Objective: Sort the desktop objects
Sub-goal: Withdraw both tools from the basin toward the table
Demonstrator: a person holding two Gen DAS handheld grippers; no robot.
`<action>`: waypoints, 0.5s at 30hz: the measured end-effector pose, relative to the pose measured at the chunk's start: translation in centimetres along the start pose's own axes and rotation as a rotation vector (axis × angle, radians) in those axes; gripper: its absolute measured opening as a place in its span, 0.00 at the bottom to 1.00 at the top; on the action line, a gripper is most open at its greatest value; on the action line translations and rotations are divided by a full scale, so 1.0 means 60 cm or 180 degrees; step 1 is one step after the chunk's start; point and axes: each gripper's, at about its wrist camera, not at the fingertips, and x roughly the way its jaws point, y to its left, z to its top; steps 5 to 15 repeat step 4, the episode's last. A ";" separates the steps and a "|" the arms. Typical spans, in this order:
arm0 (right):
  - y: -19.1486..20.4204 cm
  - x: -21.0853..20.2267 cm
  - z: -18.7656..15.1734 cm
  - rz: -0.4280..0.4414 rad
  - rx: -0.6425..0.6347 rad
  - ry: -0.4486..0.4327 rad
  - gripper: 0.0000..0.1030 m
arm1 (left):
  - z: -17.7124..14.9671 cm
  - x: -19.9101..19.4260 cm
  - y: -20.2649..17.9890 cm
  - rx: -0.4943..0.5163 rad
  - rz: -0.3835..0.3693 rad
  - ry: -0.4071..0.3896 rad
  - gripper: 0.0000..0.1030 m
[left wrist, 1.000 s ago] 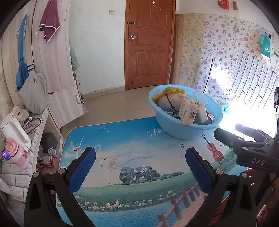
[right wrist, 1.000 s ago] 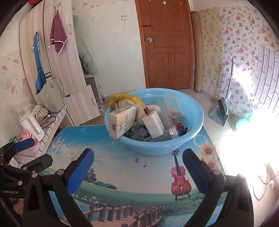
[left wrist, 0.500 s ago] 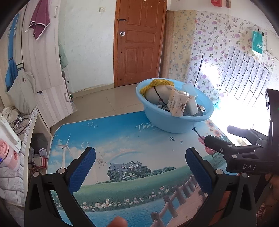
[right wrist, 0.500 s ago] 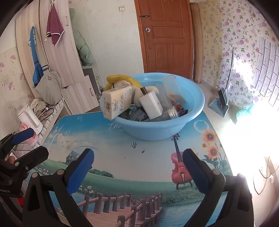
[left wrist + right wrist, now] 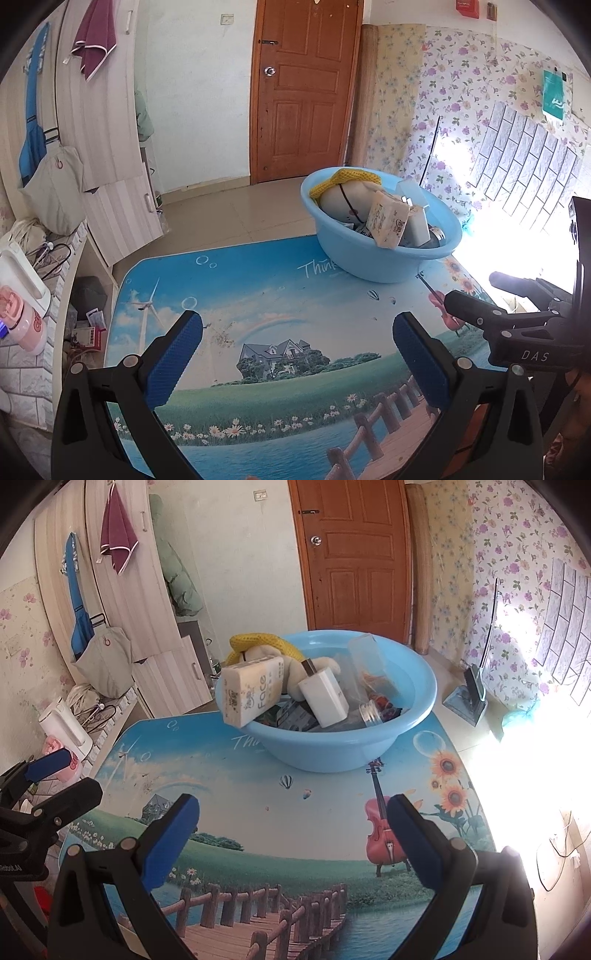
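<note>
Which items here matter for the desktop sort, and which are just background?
Job: blue basin; in it the tissue pack, white charger, plush toy, clear jar; left gripper and right gripper, both open and empty.

Background: kettle, maroon towel, grey bag, door.
</note>
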 end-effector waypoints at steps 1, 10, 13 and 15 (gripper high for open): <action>-0.001 0.000 0.000 -0.0004 0.0006 0.0002 1.00 | 0.000 0.000 0.000 0.0000 0.0001 -0.0003 1.00; -0.004 0.001 0.000 -0.0010 0.0021 0.0009 1.00 | -0.001 0.001 0.001 -0.0005 0.0008 -0.0003 1.00; -0.004 0.001 0.000 -0.0010 0.0021 0.0009 1.00 | -0.001 0.001 0.001 -0.0005 0.0008 -0.0003 1.00; -0.004 0.001 0.000 -0.0010 0.0021 0.0009 1.00 | -0.001 0.001 0.001 -0.0005 0.0008 -0.0003 1.00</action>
